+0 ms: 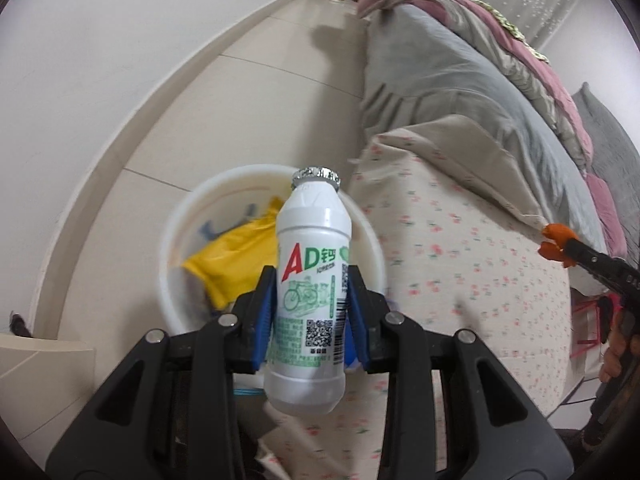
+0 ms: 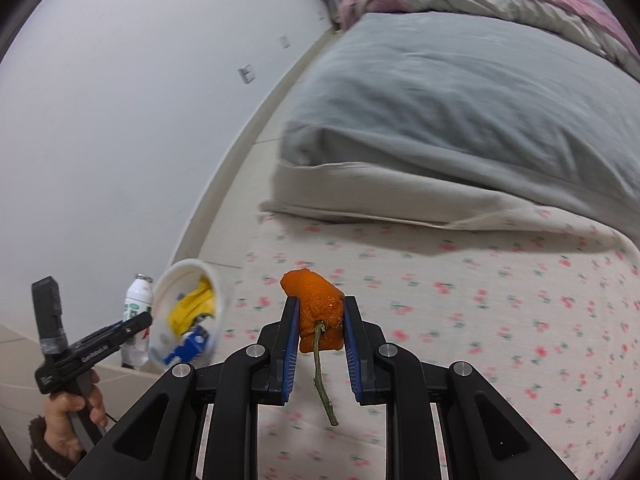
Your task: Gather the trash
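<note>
Bottle: a white drink bottle [image 1: 310,292] was pinched by the left hand-held gripper [image 1: 312,312], held above the white bin [image 1: 176,240] beside the bed edge [image 1: 460,280].
Peel: an orange peel [image 2: 320,312] was clamped by the right hand-held gripper [image 2: 320,344] over the bed.
Progress: yellow and blue rubbish was already binned; both held pieces were judged still undropped.

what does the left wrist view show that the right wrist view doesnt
Only the left wrist view shows the bottle's printed label side, with its QR code and barcode, squeezed between the left tongs, and the dark grey pillow at the far right.

Only the right wrist view shows the peel's green stem hanging below the right tongs, and the person's left hand on the handle.

Both show the milk bottle, the orange peel, the white bin with its yellow wrapper, the floral sheet and the grey duvet.
</note>
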### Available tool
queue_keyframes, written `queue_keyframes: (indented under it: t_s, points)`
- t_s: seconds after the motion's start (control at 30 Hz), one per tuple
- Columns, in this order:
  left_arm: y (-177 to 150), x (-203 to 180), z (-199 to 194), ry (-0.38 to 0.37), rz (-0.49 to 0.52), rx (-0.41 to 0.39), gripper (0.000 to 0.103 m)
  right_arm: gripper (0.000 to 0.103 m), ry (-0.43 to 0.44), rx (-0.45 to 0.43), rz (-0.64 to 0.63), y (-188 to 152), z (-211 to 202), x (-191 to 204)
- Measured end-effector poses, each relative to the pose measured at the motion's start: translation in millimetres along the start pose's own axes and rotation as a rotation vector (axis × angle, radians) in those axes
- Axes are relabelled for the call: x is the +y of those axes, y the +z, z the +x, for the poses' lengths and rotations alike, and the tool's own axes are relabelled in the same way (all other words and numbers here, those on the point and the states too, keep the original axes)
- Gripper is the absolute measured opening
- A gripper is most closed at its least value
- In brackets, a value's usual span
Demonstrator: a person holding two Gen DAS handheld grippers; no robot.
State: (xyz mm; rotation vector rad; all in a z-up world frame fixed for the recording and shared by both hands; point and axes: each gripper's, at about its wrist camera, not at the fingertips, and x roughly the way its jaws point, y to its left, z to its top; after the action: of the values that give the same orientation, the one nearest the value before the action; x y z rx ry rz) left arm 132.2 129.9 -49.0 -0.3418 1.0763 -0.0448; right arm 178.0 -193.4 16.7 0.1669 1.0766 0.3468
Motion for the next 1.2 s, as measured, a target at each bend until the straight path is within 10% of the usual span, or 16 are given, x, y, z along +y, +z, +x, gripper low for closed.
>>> queue_keyframes:
  t_s: [0.17, 0.23, 0.3, 0.9, 1.03, 1.2]
  points:
    - [1.9, 19.0, 7.1, 0.023, -0.048, 0.006, 0.04, 0.021, 0.035, 0.023, -0.055, 0.2, 20.4, 40.2]
    - [2.7, 21.6, 7.7, 0.046, -0.062, 0.015, 0.069, 0.021, 0.05, 0.034, -0.076, -0.2, 28.7, 56.1]
    - [2.5, 21.6, 3.6, 0.08, -0.048, -0.001, 0.078, 0.021, 0.062, 0.045, -0.096, -0.4, 35.3, 69.0]
    - [-0.8, 53.7, -11.8, 0.202, -0.031, 0.025, 0.089, 0.025, 0.13, 0.099, -0.185, -7.0, 105.0, 139.4]
    - [-2.3, 53.9, -16.1, 0.21, -0.026, 0.02, 0.099, 0.067, 0.147, 0.097, -0.171, -6.4, 110.0, 143.8]
    - [-8.5, 48.0, -21.8, 0.208, -0.006, 0.009, 0.1, 0.067, 0.127, 0.062, -0.168, -8.1, 97.1, 143.4]
